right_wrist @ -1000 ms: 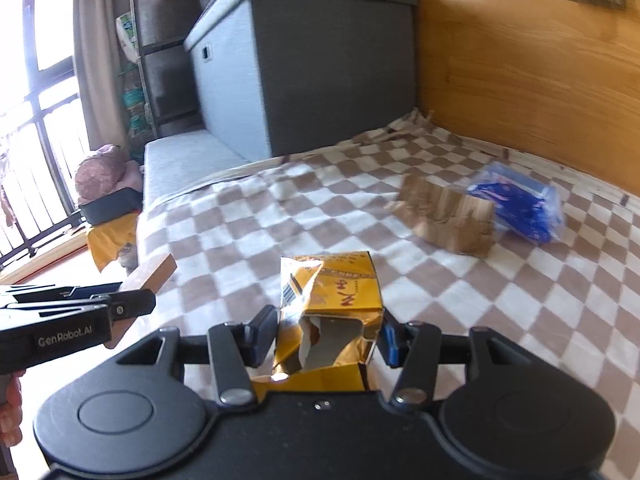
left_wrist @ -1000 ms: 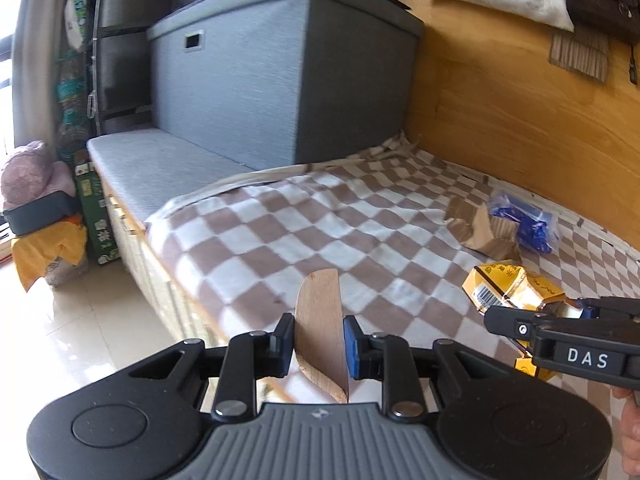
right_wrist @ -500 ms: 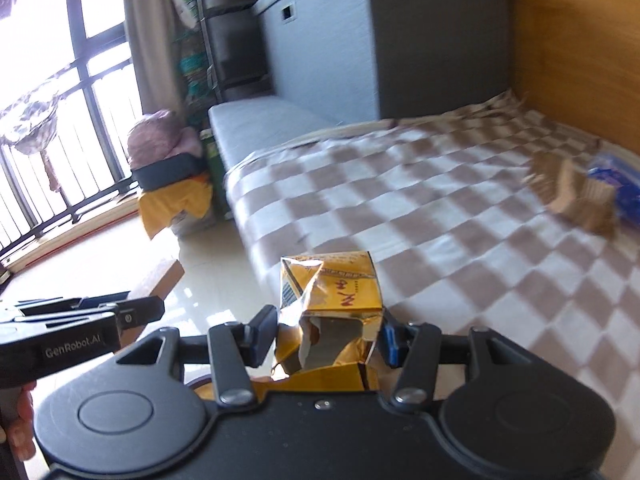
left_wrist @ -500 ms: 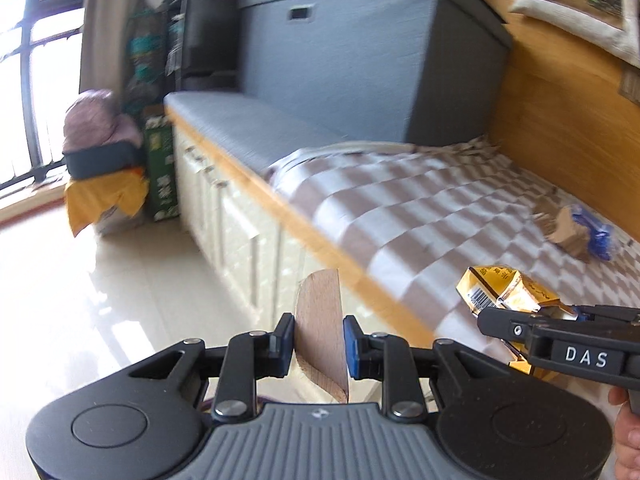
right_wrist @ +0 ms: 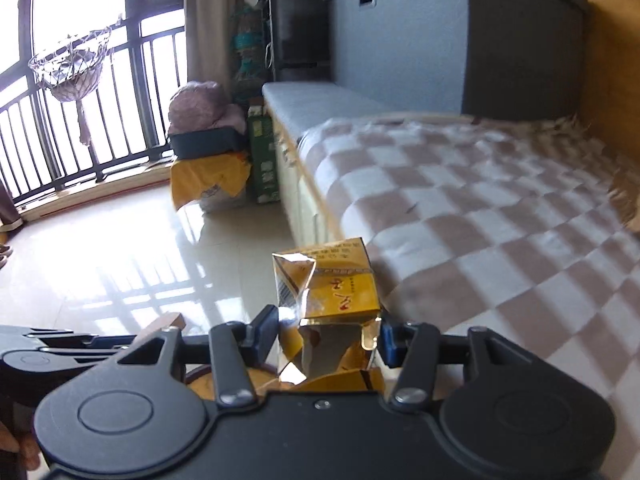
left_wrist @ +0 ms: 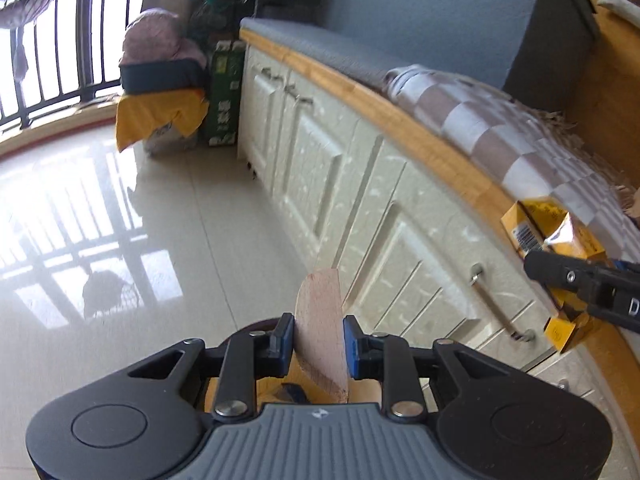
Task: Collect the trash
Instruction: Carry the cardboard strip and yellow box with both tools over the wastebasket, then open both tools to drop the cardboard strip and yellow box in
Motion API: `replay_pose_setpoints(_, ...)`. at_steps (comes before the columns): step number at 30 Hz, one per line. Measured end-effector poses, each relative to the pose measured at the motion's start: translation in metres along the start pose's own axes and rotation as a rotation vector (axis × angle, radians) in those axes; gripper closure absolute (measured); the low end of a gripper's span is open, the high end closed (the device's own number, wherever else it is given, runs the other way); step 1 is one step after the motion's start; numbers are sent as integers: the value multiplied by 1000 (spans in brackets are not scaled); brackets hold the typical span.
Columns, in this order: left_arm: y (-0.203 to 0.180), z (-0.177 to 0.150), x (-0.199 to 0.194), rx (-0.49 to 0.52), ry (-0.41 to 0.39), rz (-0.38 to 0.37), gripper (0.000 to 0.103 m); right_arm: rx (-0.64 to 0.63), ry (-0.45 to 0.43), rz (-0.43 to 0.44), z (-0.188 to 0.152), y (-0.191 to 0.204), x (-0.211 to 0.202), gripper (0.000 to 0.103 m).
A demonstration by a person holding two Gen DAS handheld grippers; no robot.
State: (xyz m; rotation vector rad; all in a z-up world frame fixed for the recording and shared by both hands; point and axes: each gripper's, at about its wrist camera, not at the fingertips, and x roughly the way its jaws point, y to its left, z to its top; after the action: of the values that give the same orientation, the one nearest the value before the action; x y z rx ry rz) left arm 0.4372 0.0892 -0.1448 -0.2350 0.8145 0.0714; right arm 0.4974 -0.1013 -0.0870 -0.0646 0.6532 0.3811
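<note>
Left gripper [left_wrist: 319, 338] clamped on a thin, flat wooden offcut [left_wrist: 322, 332]; right gripper [right_wrist: 329, 334] tightening on a crumpled gold carton [right_wrist: 332, 308], both off the checked bench's front edge [left_wrist: 436, 152]. Hold firmly until above the bin.

- Home living space, by a balcony window.
- Built-in bench [left_wrist: 420, 148] with white cabinet doors [left_wrist: 320, 168], checked blanket [right_wrist: 500, 208] on top.
- Grey storage box [right_wrist: 420, 40] far; railing [right_wrist: 80, 120] left; glossy tiled floor [left_wrist: 120, 240].

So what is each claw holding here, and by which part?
Left claw: wooden piece, pinched across its flat faces near the lower end. Right claw: crumpled gold packet, by its torn lower end.
</note>
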Motion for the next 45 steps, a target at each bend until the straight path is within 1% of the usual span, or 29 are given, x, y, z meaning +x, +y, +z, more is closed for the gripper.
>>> replay_pose_setpoints(1,3,-3,3,-7,9,4,76,-2,19,9,-5,3,7,53)
replay_pose_setpoints(2,5,-5,7,-8,17,7,76,-9,36,12,-11,7,12,56)
replay_pose_setpoints(3,7,-7,10,-8,24,10,76,-15,55,18,-15,10,19,67)
replay_pose_setpoints(4,8,-8,13,-8,30,13,76,-9,82,24,-20,11,25,68)
replay_pose_setpoints(9,17,-16,34,-23,85,5,76,50,158,57,-41,12,53,68)
replay_pose_setpoints(14,26,-23,51,-36,139,12,76,73,242,106,-58,20,78,68)
replay_pose_setpoints(17,32,-28,66,-40,188,21,76,85,298,125,-68,28,94,69)
replay_pose_setpoints(21,41,-33,85,-70,257,28,76,98,380,137,-82,39,119,69)
replay_pose_setpoints(25,47,-37,93,-80,300,34,76,144,445,148,-92,42,141,68)
replay_pose_setpoints(28,50,-38,99,-76,318,39,76,155,476,137,-97,43,154,67)
replay_pose_setpoints(29,52,-38,101,-77,324,41,76,160,482,137,-98,43,157,65)
replay_pose_setpoints(33,58,-39,109,-94,347,45,76,166,499,134,-98,41,160,64)
replay_pose_setpoints(35,59,-39,111,-99,354,46,76,165,513,124,-99,41,161,55)
replay_pose_setpoints(37,58,-38,113,-100,358,43,76,159,524,125,-100,41,164,50)
replay_pose_setpoints(42,55,-41,117,-91,377,42,76,121,539,101,-98,41,165,48)
replay_pose_setpoints(45,55,-43,120,-88,394,55,75,104,546,95,-97,38,164,46)
